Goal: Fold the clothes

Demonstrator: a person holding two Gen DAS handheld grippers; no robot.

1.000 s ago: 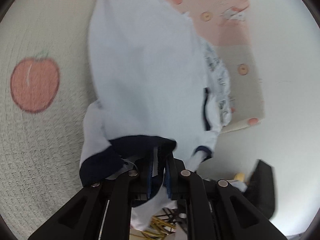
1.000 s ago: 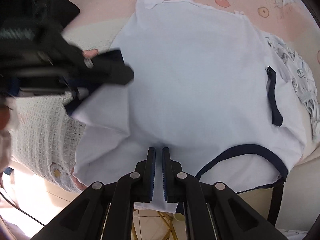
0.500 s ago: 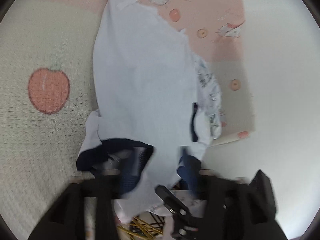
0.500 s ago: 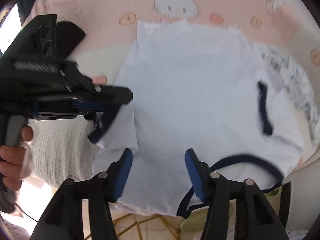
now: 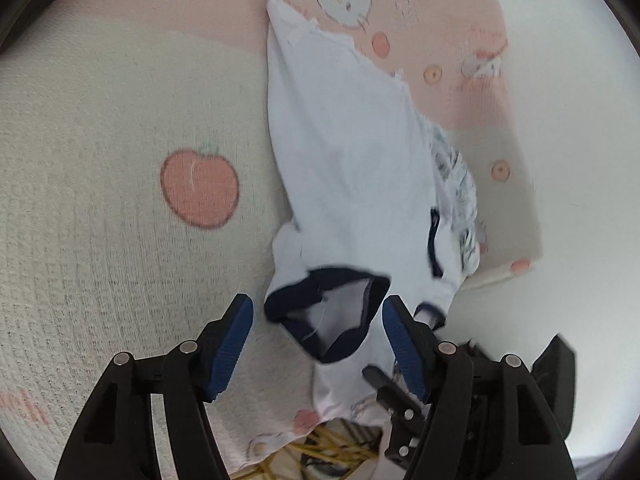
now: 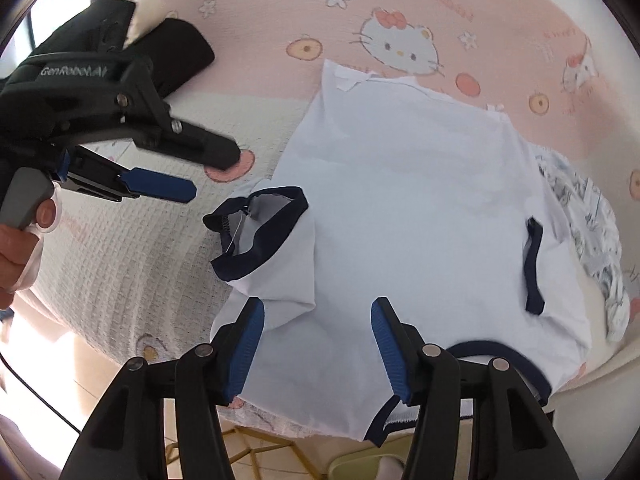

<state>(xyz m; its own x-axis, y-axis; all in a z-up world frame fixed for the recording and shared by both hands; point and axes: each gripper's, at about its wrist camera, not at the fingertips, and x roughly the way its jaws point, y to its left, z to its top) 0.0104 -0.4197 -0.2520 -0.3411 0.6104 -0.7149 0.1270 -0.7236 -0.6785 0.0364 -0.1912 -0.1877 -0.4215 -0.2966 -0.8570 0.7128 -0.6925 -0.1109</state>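
White shirt [image 6: 404, 208] lies flat ahead of both gaping tools, untouched.

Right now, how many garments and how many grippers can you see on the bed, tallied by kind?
White T-shirts with navy trim: 1
Printed grey-and-white garments, partly under the shirt: 1
Grippers, fingers open: 2 (left gripper, right gripper)
Total: 4
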